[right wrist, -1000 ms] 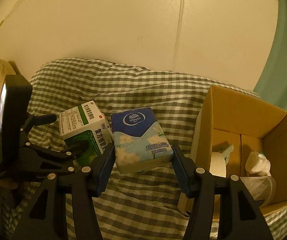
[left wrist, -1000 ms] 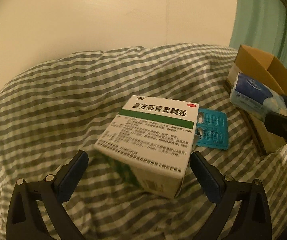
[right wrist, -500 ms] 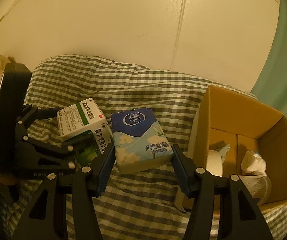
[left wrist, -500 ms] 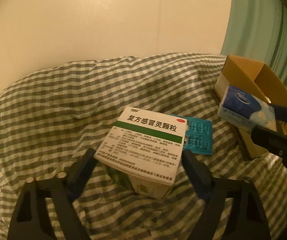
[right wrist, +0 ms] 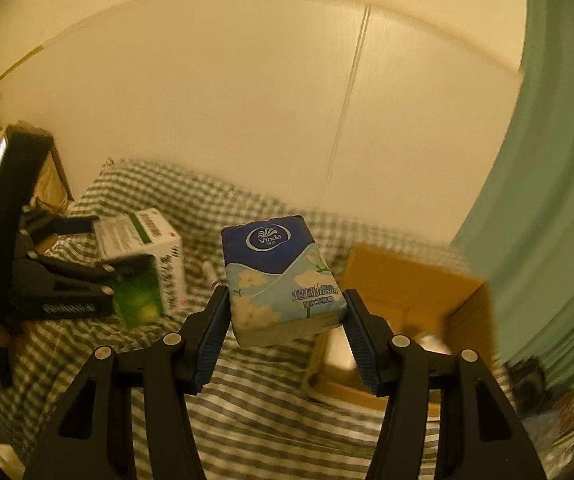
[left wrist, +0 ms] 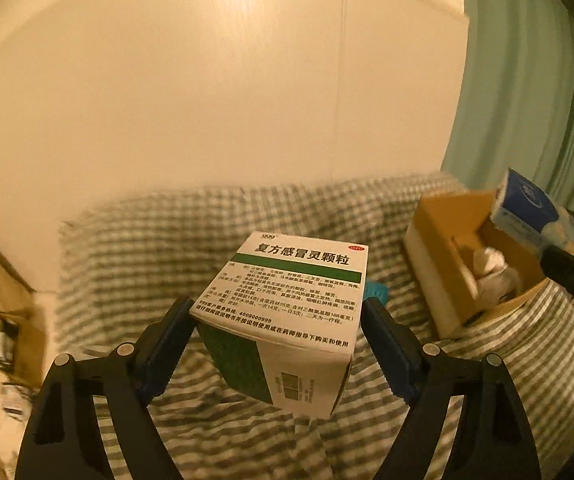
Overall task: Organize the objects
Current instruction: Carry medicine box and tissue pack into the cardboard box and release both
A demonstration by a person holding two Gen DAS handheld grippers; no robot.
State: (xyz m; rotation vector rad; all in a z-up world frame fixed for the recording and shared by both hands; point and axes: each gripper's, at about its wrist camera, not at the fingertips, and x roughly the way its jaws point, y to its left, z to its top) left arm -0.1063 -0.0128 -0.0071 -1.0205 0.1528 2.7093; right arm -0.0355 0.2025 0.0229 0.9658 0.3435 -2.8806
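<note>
My left gripper point(left wrist: 279, 332) is shut on a white and green medicine box point(left wrist: 287, 300) and holds it in the air above the checked bedcover point(left wrist: 147, 248). The box also shows in the right wrist view point(right wrist: 143, 256). My right gripper point(right wrist: 285, 320) is shut on a blue Vinda tissue pack point(right wrist: 279, 276), held up left of the open cardboard box point(right wrist: 411, 284). In the left wrist view the tissue pack point(left wrist: 527, 208) hangs over the cardboard box point(left wrist: 447, 248). A teal blister pack point(left wrist: 377, 292) peeks out behind the medicine box.
The cardboard box holds white items point(left wrist: 491, 264) between its dividers. A green curtain point(right wrist: 547, 200) hangs at the right. A cream wall point(left wrist: 207, 100) stands behind the bed. Cluttered items point(left wrist: 3, 344) sit at the far left.
Both grippers have lifted their loads off the bedcover. The left closed on the medicine box and raised it. The tissue pack moved up and toward the cardboard box.
</note>
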